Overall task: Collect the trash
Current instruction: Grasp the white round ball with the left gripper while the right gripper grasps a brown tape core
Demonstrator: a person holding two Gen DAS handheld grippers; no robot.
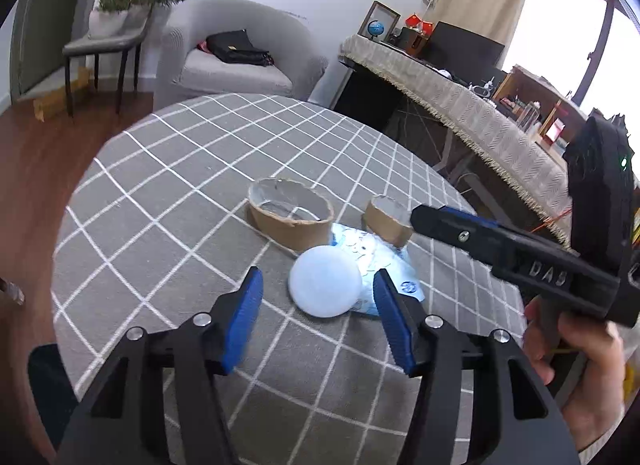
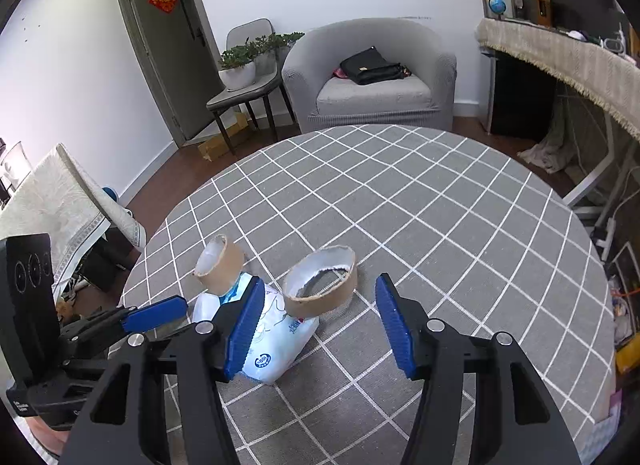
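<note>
While I bring the left hand-held gripper [image 1: 318, 319] in low over the counter [image 1: 192, 169], its blue pads stand apart with nothing between them, and the nearest piece of trash sits just ahead: a pale, translucent round lid or cap [image 1: 325, 282] (I cannot tell which), lying against a crumpled blue-and-white plastic wrapper [image 1: 394, 265]. I judge the round piece light, smooth and a little slippery, so I would pinch it across its width. The wrapper looks soft and nearly weightless; a bunched fold should take a grip better than a flat panel.

The right hand-held gripper [image 2: 316, 329] is likewise spread wide and empty, with its left pad over the wrapper in its own view.

Just beyond, touching the wrapper, are two cardboard tape rings. The wide ring [image 1: 290, 217] rests on the cloth with its opening up, and through it I see only tablecloth and a ragged inner lining, so it holds nothing. The narrow ring [image 1: 387, 221] leans tilted on the wrapper's far edge. Both seem stiff but crushable, so I would take each by its wall with one pad inside.

I see no bin or bag for the trash in either view.
</note>
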